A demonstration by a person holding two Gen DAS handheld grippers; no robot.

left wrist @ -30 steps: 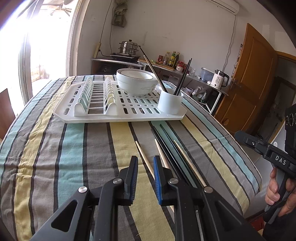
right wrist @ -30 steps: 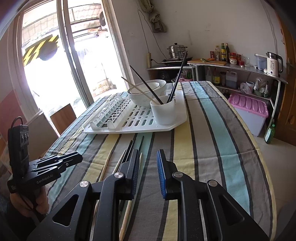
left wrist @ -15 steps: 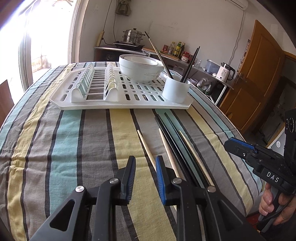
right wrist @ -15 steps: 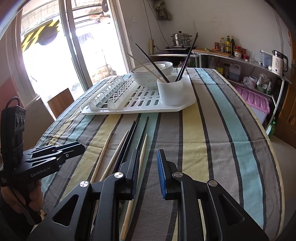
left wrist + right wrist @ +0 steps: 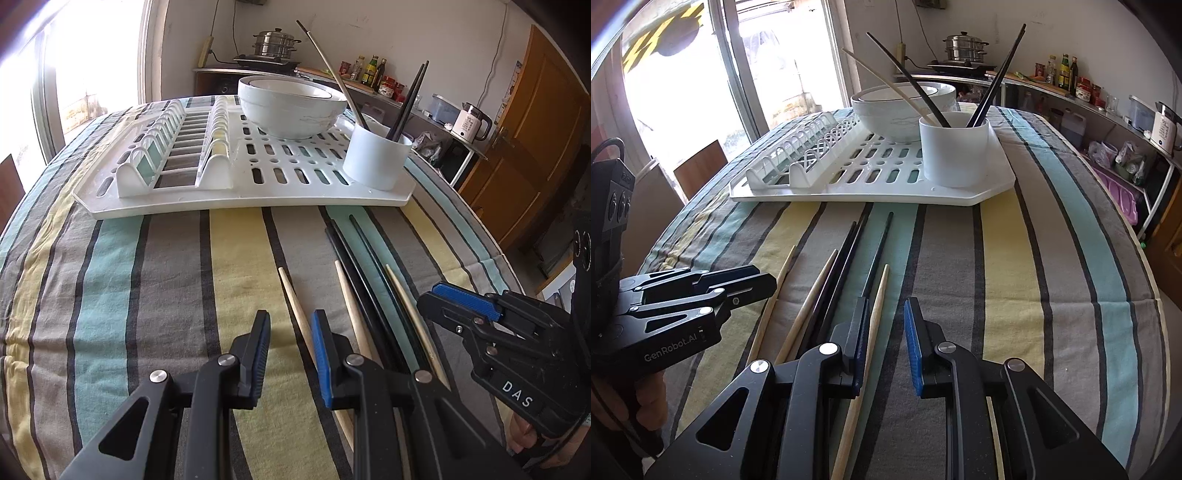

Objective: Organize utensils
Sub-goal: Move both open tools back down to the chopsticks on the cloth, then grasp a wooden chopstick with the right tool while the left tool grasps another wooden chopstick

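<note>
Several loose chopsticks lie on the striped tablecloth: wooden ones (image 5: 295, 306) (image 5: 877, 314) and black ones (image 5: 354, 266) (image 5: 849, 251). A white utensil cup (image 5: 375, 157) (image 5: 955, 151) holding several chopsticks stands on the white drying rack (image 5: 229, 199) (image 5: 871, 192). My left gripper (image 5: 290, 341) is open and empty, low over the leftmost wooden chopstick. My right gripper (image 5: 886, 341) is open and empty, with the rightmost wooden chopstick just inside its left finger. Each gripper shows in the other's view: the right one (image 5: 480, 314), the left one (image 5: 753, 284).
Stacked white bowls (image 5: 291, 107) (image 5: 897, 110) sit on the rack behind the cup. The table edge falls away to the right (image 5: 1145, 266). A counter with a steamer pot, bottles and a kettle (image 5: 472, 122) lines the far wall. A wooden door stands at the right (image 5: 532, 122).
Both grippers have moved forward and down toward the loose chopsticks, and nearer each other. Both stay open and empty. The chopsticks on the cloth have not moved.
</note>
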